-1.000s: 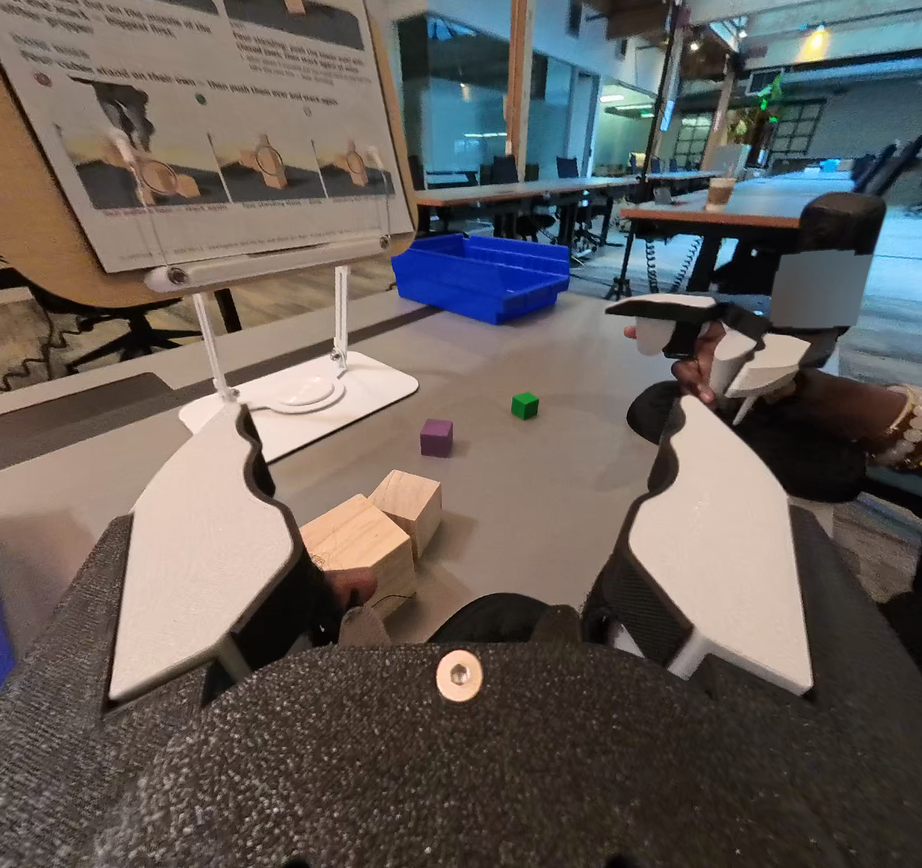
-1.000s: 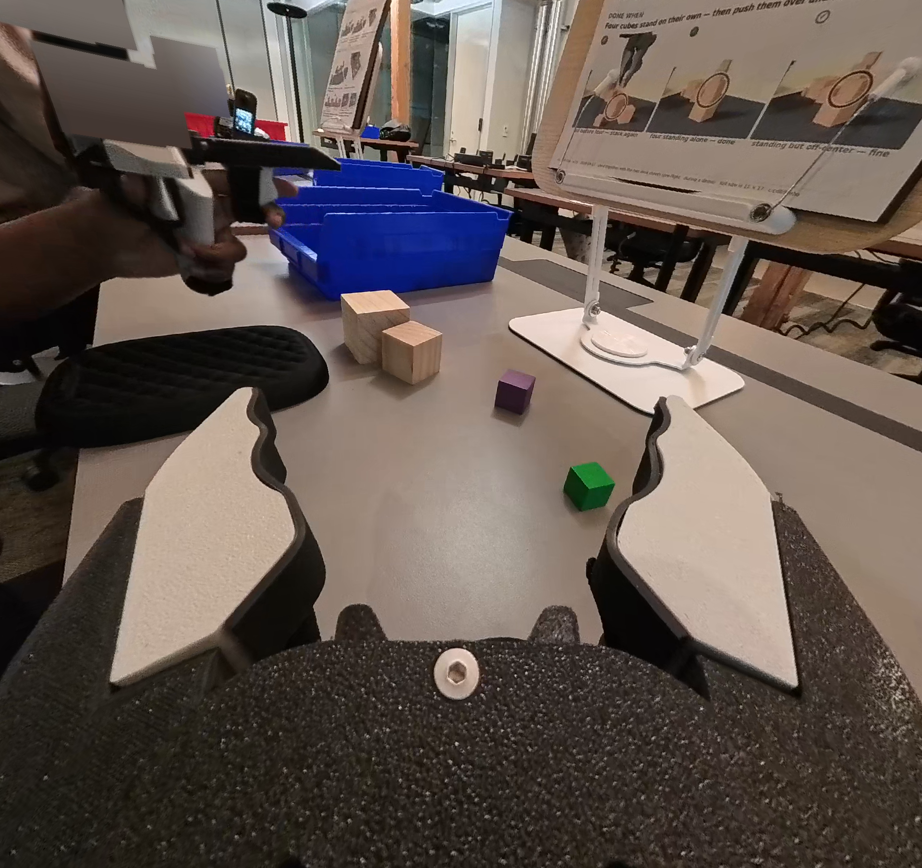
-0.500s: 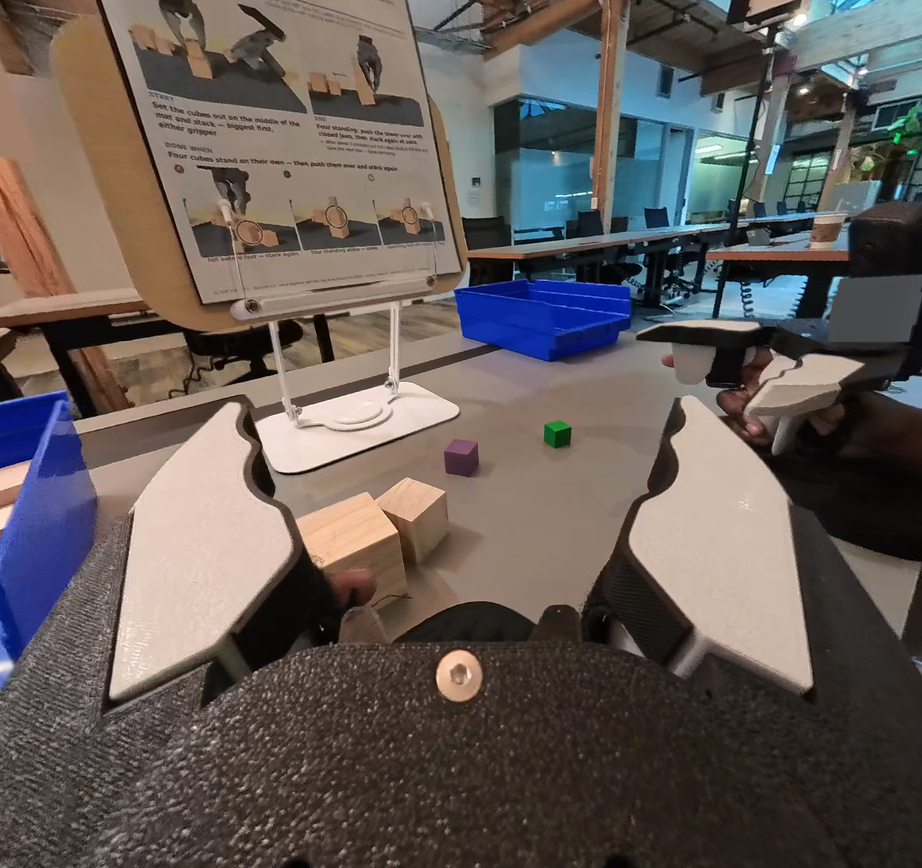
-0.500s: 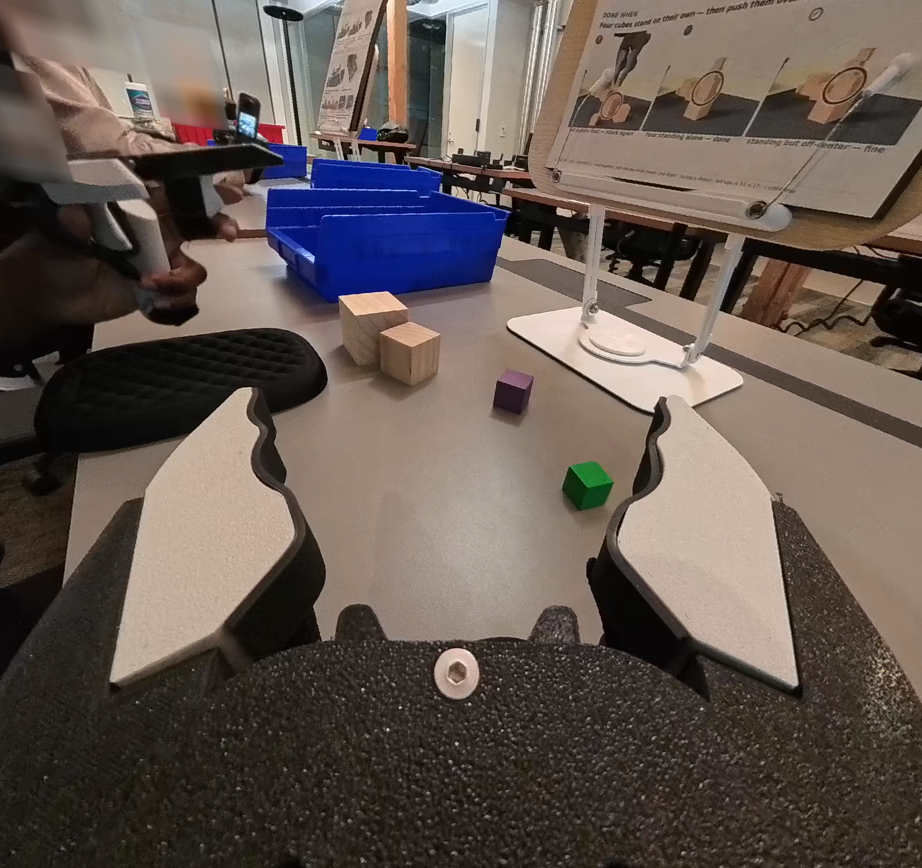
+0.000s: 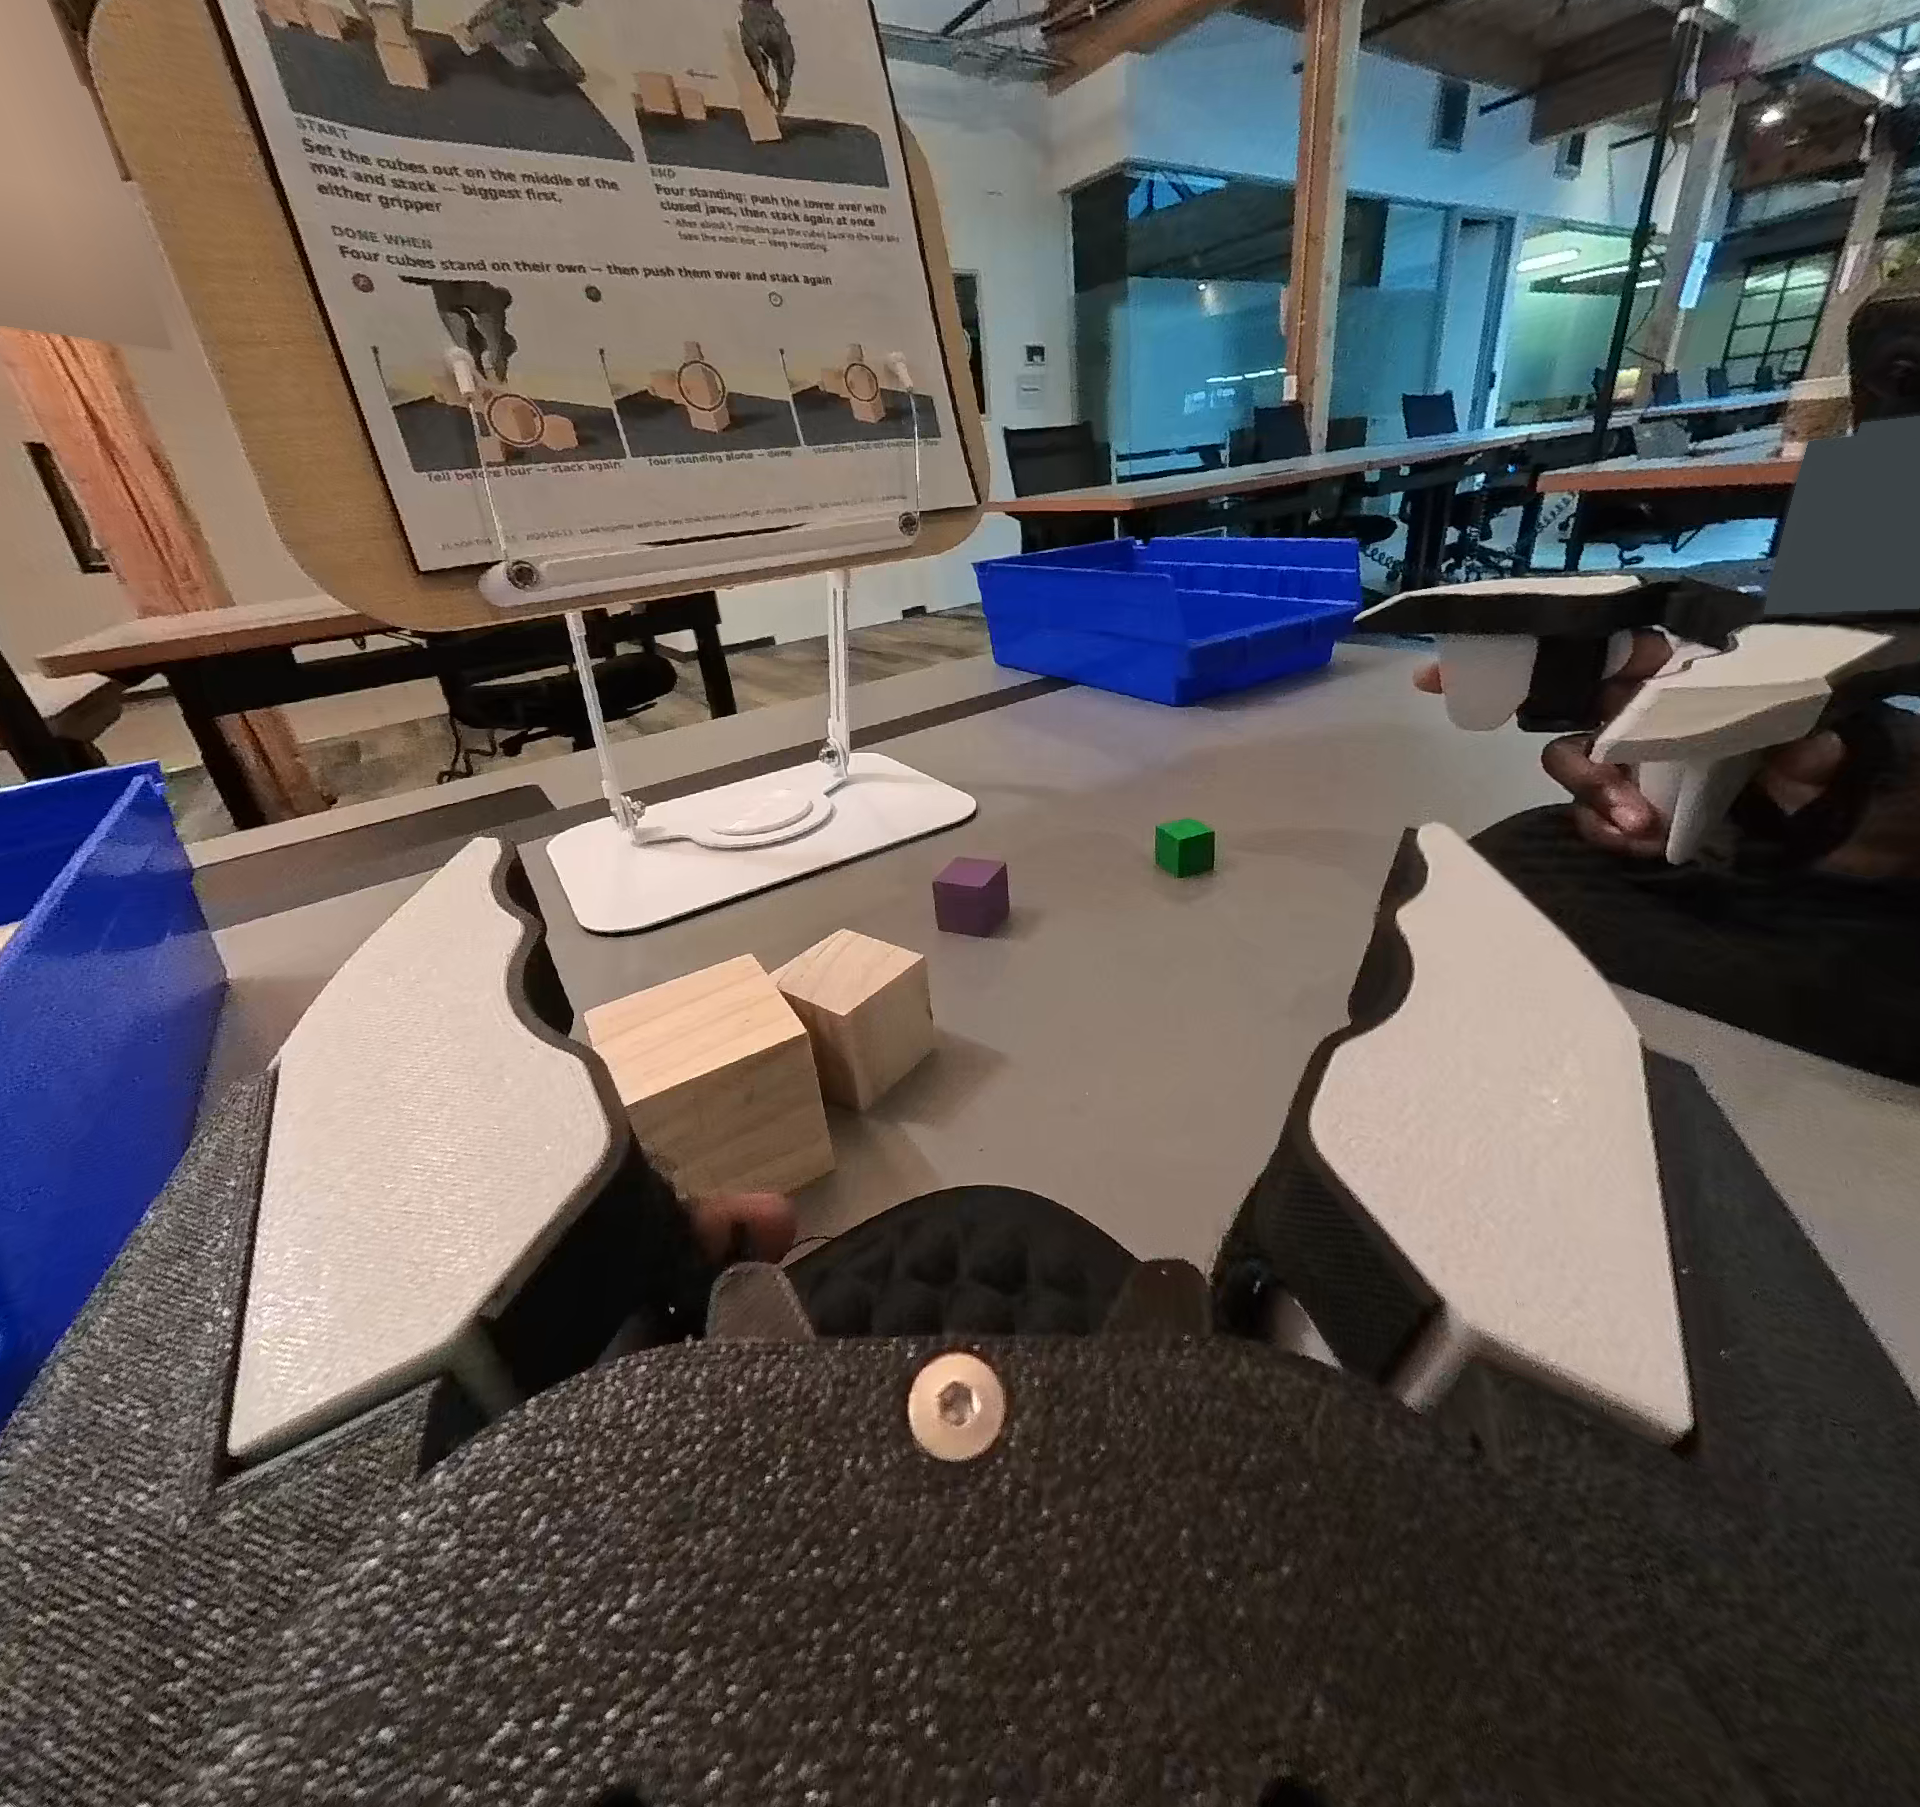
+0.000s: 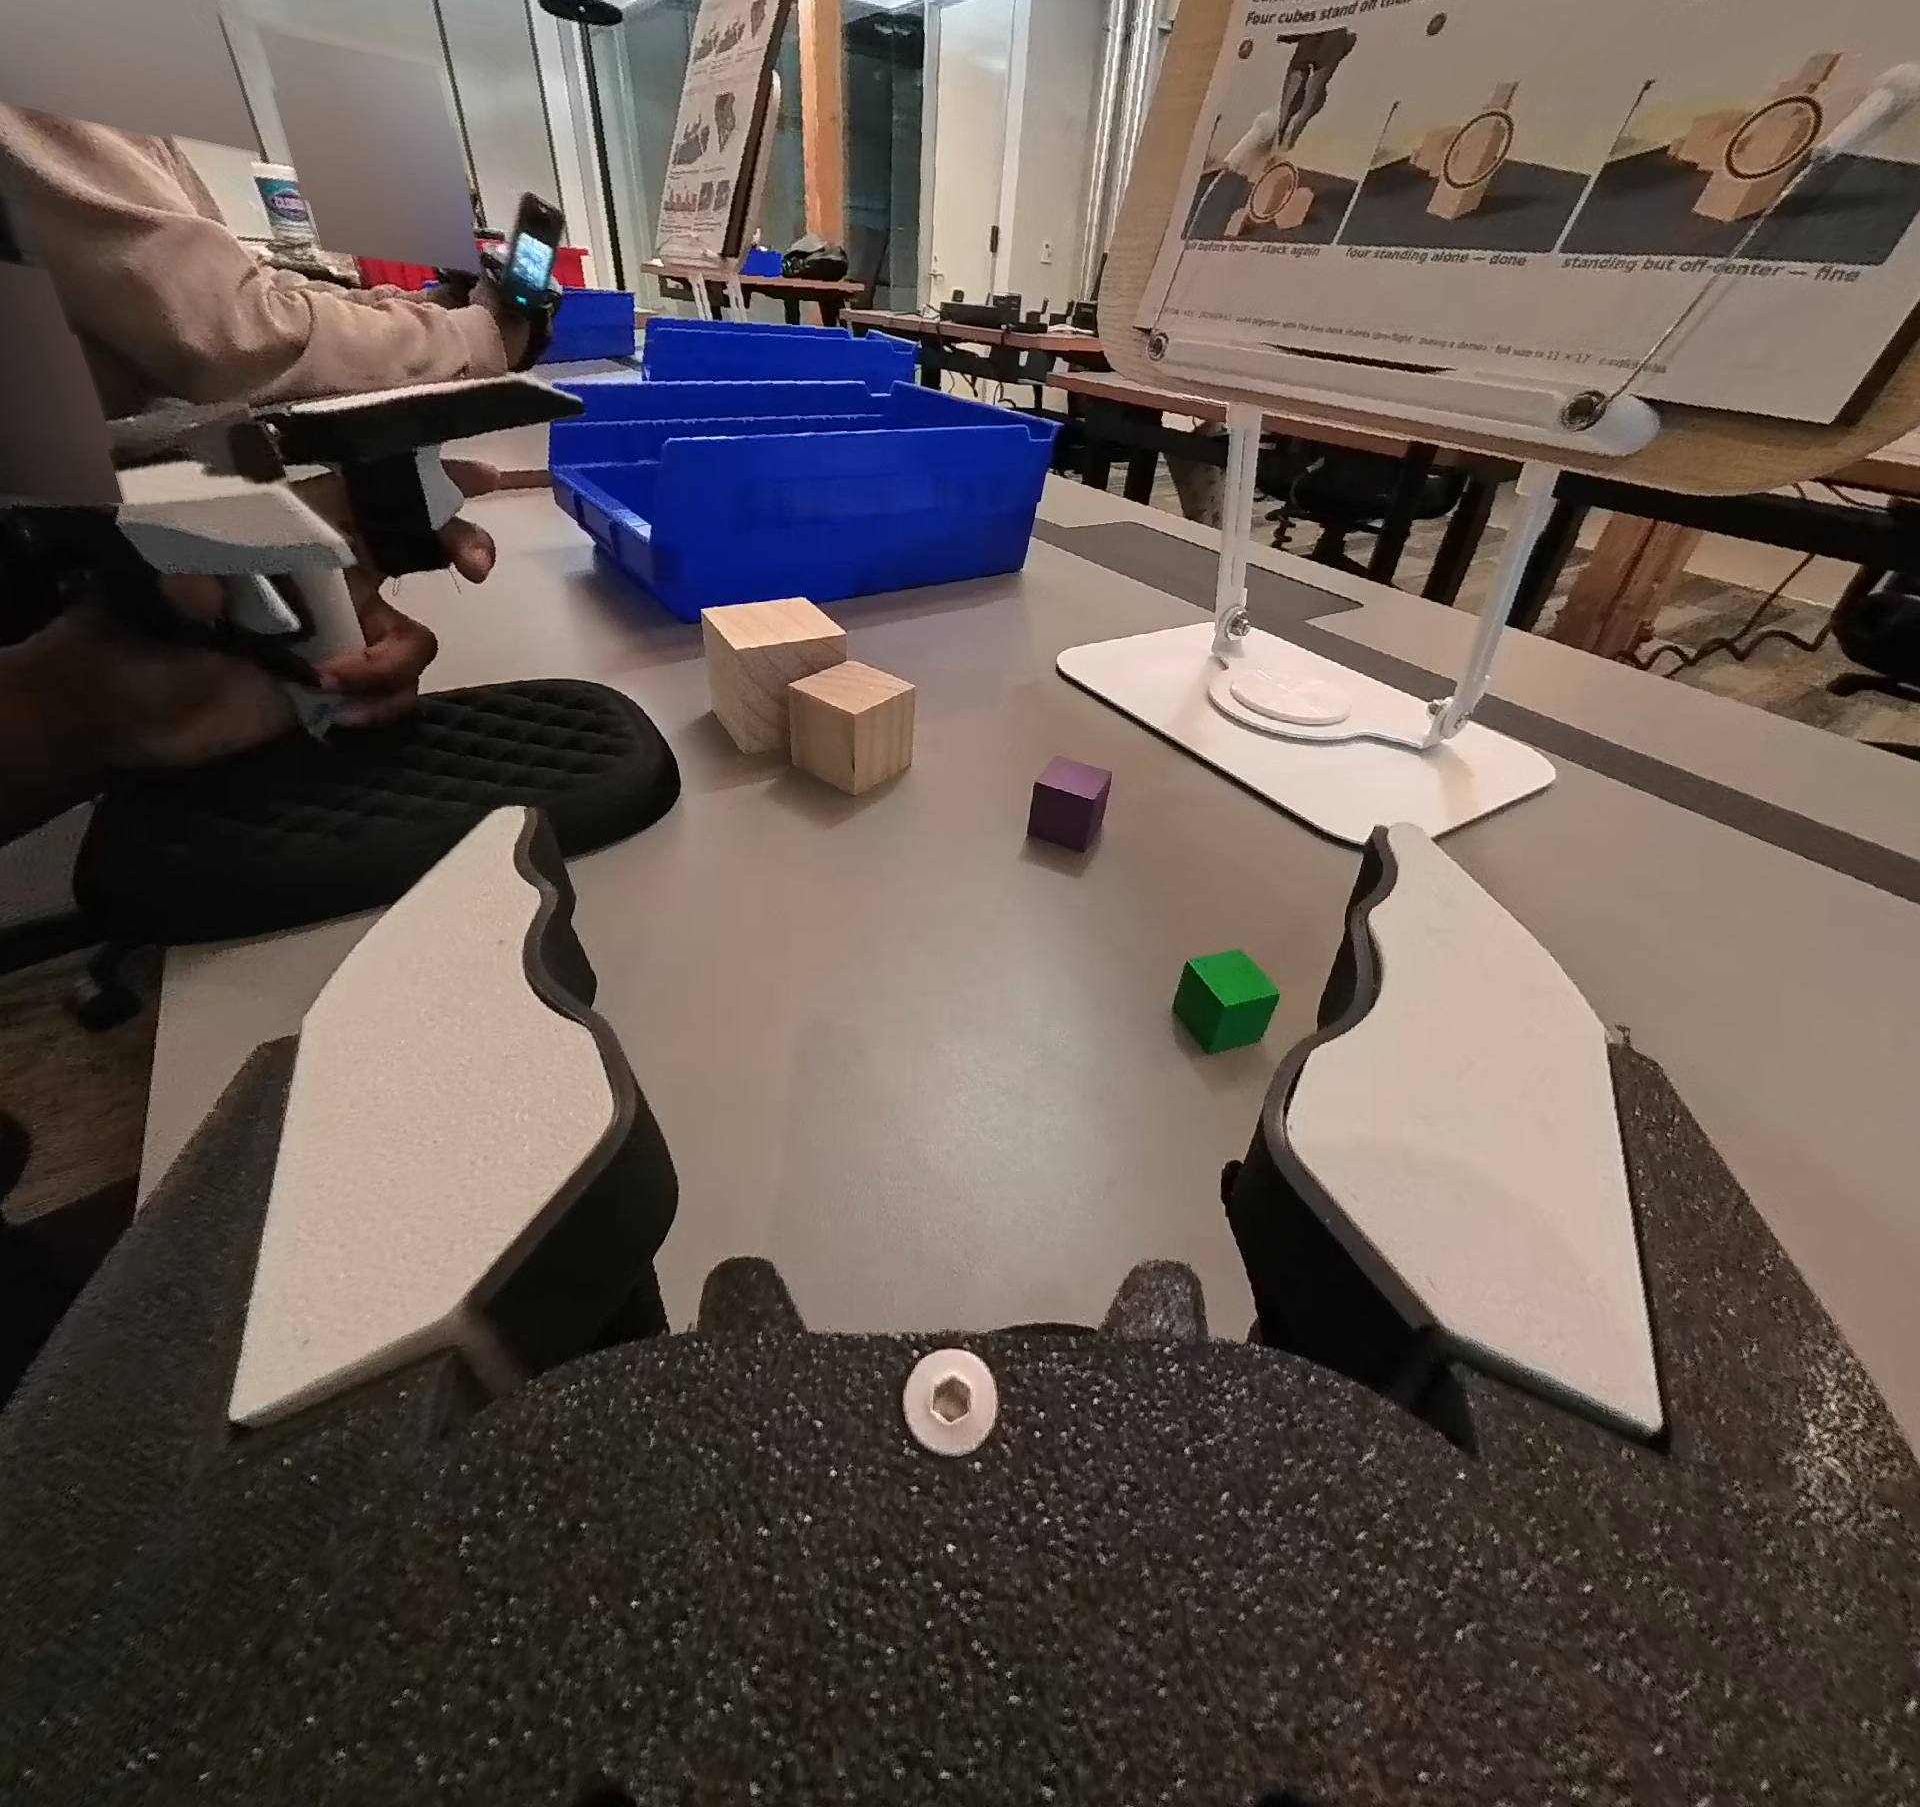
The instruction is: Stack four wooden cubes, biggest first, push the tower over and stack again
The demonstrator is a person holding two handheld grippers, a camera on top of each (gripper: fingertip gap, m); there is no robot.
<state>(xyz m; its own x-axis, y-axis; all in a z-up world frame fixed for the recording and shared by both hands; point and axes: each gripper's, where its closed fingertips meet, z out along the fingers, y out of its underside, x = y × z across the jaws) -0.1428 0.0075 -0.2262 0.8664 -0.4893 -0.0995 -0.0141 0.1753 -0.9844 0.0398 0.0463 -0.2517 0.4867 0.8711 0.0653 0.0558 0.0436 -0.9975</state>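
Observation:
Four cubes lie on the grey table (image 5: 1122, 1051). A large wooden cube (image 5: 712, 1071) (image 6: 764, 666) touches a smaller wooden cube (image 5: 857, 1014) (image 6: 852, 723). A purple cube (image 5: 971, 895) (image 6: 1070, 801) and a green cube (image 5: 1184, 845) (image 6: 1224, 999) lie apart. My left gripper (image 5: 956, 884) is open and empty, above the near edge, with the large wooden cube by its left finger (image 5: 416, 1082). My right gripper (image 6: 951, 874) is open and empty, with the green cube just inside its right finger (image 6: 1455, 1082). Each gripper also shows in the other's view, in a hand (image 5: 1621, 677) (image 6: 301, 500).
A white stand (image 5: 758, 838) (image 6: 1309, 729) holds an instruction board (image 5: 582, 230). A blue bin (image 5: 1164, 614) sits at one end of the table and another (image 5: 83, 1009) (image 6: 800, 490) at the other. Black padded armrests (image 6: 353, 801) (image 5: 1714, 936) lie at the table's edge.
My left gripper has tilted up and drawn back a little, so the board and the near blue bin came into view. The right gripper has barely moved. The cubes have not moved.

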